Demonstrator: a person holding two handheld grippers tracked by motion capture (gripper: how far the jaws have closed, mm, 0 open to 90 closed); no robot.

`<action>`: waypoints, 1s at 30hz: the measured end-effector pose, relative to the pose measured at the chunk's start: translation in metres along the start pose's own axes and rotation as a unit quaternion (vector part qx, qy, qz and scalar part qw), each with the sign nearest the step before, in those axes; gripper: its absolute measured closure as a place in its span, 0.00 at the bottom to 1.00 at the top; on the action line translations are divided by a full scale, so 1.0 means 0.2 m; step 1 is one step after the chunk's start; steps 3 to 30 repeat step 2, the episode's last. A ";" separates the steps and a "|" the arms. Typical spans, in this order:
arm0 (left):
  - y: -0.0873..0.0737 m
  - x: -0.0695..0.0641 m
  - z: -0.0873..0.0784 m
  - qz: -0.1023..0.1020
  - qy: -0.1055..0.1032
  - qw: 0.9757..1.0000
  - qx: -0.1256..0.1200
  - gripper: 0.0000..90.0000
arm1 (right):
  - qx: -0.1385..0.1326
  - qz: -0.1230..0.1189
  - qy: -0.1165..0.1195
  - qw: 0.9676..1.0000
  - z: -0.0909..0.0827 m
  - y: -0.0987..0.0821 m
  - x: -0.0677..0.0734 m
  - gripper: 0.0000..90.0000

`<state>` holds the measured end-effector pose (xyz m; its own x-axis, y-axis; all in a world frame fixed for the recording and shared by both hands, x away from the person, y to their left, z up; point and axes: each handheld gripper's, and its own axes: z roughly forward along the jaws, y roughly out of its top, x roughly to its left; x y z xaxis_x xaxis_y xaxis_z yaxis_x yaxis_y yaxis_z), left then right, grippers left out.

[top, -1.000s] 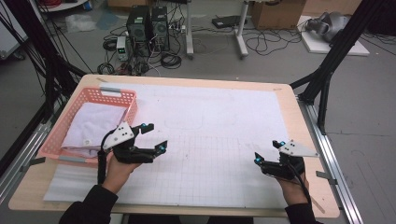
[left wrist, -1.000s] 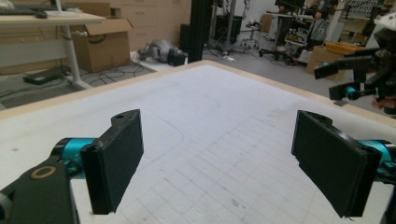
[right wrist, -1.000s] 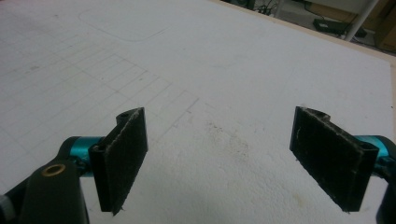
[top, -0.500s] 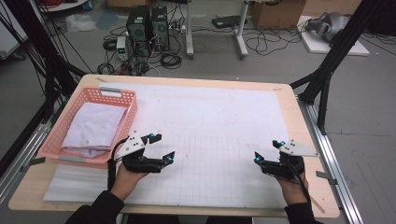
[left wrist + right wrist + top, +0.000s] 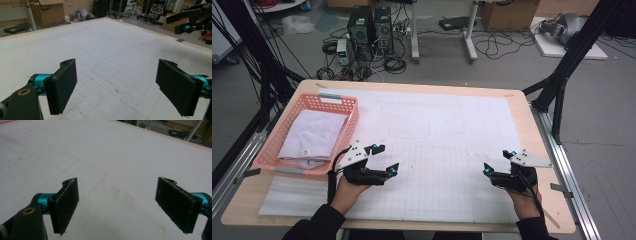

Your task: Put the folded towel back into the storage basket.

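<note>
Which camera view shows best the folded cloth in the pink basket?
The high view: it looks down on the white folded cloth lying inside the pink basket, near the left tongs. The two gripper views face the gridded white mat instead, so they tell nothing about the cloth.

My left tool [image 5: 381,159] and right tool [image 5: 498,162] are black, each with two flat rectangular jaws on teal stubs, a brass-ringed screw hole at the base, a grey three-cornered plate on top and a black cable trailing back. My sleeves are black.
</note>
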<state>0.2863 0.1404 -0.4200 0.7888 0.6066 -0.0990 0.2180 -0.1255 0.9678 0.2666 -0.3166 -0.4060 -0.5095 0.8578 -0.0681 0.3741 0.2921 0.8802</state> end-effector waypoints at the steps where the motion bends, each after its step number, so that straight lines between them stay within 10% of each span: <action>1: 0.00 0.00 0.00 -0.001 -0.001 1.000 -0.001 0.20 | -0.001 0.002 0.000 1.000 0.00 0.00 0.00 0.20; 30: 0.00 0.00 0.00 0.000 0.000 1.000 -0.001 0.20 | 0.001 0.004 0.001 1.000 0.00 0.00 0.00 0.20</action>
